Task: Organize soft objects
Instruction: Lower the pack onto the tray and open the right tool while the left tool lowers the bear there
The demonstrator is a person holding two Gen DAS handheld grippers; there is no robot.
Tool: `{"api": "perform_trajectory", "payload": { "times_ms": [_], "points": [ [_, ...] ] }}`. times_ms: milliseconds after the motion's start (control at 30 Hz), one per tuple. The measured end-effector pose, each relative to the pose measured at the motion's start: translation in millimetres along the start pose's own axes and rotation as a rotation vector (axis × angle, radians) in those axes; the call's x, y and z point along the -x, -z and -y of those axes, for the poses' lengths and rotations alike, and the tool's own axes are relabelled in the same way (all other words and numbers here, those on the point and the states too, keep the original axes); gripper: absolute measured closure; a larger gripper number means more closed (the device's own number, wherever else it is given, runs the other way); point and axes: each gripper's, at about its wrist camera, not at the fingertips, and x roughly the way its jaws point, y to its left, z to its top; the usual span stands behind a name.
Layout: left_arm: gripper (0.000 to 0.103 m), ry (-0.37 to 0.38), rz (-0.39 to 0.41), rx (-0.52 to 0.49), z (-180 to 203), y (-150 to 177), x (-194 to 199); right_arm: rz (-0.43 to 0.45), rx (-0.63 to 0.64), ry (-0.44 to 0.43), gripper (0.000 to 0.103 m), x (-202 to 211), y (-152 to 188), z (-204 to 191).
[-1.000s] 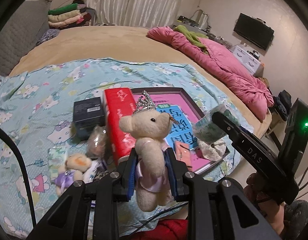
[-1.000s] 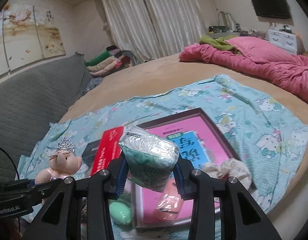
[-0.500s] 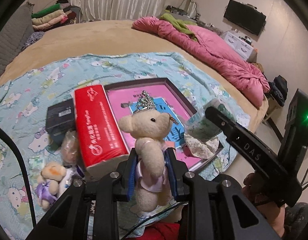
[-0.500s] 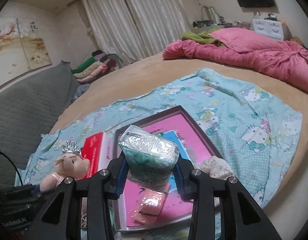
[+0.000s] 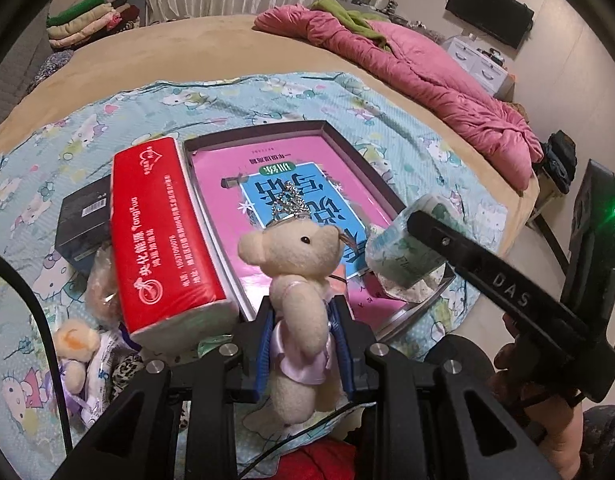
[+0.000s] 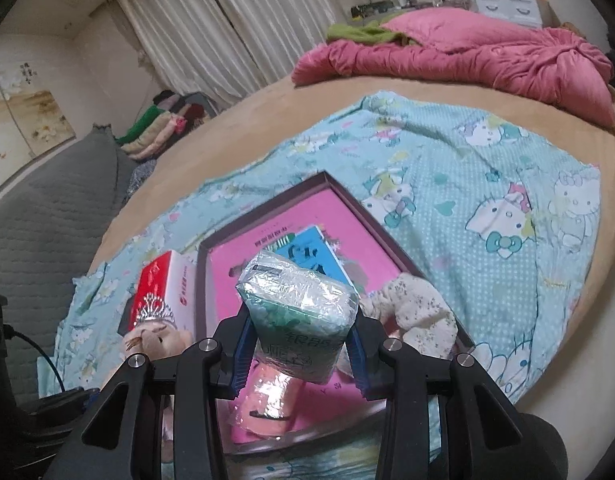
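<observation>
While left hand-held gripper clamps teddy bear, right hand-held gripper grips tissue pack, both above tray.

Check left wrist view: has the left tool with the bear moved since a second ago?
Yes. The left tool, gripping the bear, has advanced toward the tray; the bear's crown now overlaps the blue book cover.

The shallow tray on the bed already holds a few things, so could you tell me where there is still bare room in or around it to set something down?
In the tray, the far half over the pink book is free. Its near end is crowded by a floral cloth and a pink packet. The cartoon-print sheet right of the tray is bare. Left is cluttered: red tissue pack, black box.
</observation>
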Motion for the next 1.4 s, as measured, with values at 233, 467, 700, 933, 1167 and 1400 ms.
{"api": "perform_trajectory", "payload": {
  "times_ms": [233,467,700,933,1167,1400],
  "points": [
    [0.075,-0.001,-0.028,-0.024,7,-2,-13,-0.062,0.000,-0.005,0.062,-12,4,3],
    [0.075,0.005,-0.057,-0.038,12,-1,-25,-0.092,-0.012,-0.015,0.061,-18,5,6],
    [0.075,0.010,-0.078,-0.053,17,-1,-36,-0.117,-0.022,-0.008,0.061,-23,6,8],
    [0.075,0.011,-0.104,-0.058,20,-3,-48,-0.145,-0.030,0.020,0.060,-29,9,14],
    [0.074,-0.002,-0.123,-0.063,21,-3,-58,-0.149,-0.008,0.059,0.059,-34,10,14],
    [0.074,-0.016,-0.127,-0.048,18,-6,-64,-0.141,0.000,0.077,0.054,-35,10,14]
  ]
}}
